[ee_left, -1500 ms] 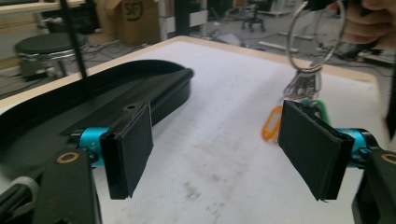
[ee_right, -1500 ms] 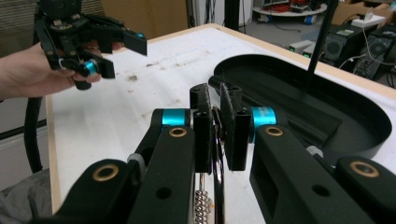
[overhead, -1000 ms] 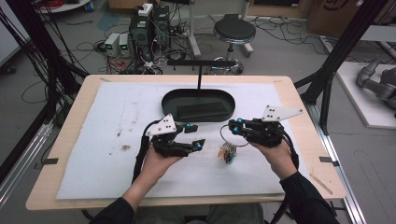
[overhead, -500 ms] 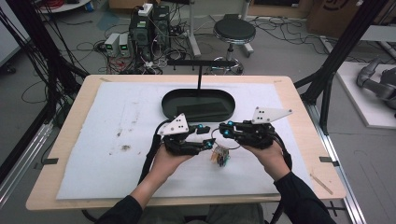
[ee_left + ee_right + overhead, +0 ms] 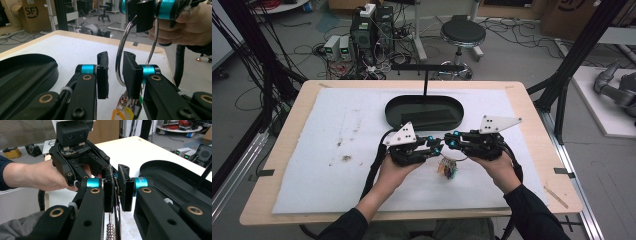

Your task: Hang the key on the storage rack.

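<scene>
Two grippers held close together above the near middle of the white mat (image 5: 362, 165), tips almost meeting.

Left gripper (image 5: 435, 146), seen from above, gripped in the left hand (image 5: 399, 169), pointing right. In the left gripper view (image 5: 115, 75), jaws spread apart with a clear gap; a metal ring (image 5: 121, 50) passing down through that gap, lying against the inner face of the right-hand jaw, not squeezed.

Right gripper (image 5: 451, 142) gripped in the right hand (image 5: 494, 167), pointing left. In the right gripper view (image 5: 116, 188), jaws nearly pressed together, pinching the thin wire of the ring (image 5: 116, 217) that runs down between them; a short bead chain (image 5: 109, 230) hanging just below. Same gripper seen in the left gripper view at upper right, its jaws clamped on the top of the ring.

Bunch of coloured key tags (image 5: 448, 169) dangling from the ring, just under the two tips, lower ends close to the mat or touching it, cannot tell which. Same tags (image 5: 125, 112) at the bottom of the left gripper view, yellow, blue and green among them.

Black oval tray (image 5: 397, 107) on the far middle of the mat, just beyond the grippers and apart from them. Thin black post (image 5: 426, 82) rising at its far edge. Wooden table (image 5: 282, 145) under the mat. Round stool (image 5: 462, 34) on the floor well beyond the table.
</scene>
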{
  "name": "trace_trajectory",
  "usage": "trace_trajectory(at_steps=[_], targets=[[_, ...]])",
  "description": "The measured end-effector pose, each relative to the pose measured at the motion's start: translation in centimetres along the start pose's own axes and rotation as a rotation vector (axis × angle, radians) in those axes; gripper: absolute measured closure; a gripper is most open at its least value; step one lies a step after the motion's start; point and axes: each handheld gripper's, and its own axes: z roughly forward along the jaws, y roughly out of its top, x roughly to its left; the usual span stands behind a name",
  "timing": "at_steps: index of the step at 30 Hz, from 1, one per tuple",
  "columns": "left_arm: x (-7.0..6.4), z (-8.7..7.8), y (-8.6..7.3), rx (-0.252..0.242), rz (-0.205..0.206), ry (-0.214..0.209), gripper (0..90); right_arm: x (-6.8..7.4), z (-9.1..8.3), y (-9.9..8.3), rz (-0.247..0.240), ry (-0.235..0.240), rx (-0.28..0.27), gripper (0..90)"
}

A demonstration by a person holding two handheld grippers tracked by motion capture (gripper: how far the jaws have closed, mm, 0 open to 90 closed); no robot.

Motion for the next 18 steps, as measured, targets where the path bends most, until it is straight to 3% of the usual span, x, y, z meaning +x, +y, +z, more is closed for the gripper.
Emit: trace_trajectory(at_steps=[4,10,14,18], targets=[[0.0,0.0,0.0,0.001,0.011,-0.002,84.5,0.0,0.0,0.0,0.005,0.006,0.001,84.5],[0.1,-0.5,0.1,-0.02,0.027,0.011,85.8,-0.3,0.0,-0.3,0.007,-0.001,0.003,83.3],[0.2,-0.8,0.2,-0.032,0.028,0.018,86.1,-0.4,-0.3,-0.3,0.018,-0.047,-0.02,65.6],[0.4,-1.5,0.4,-0.056,0.024,0.043,86.4,-0.9,-1.0,-0.5,0.031,-0.101,-0.029,55.5]])
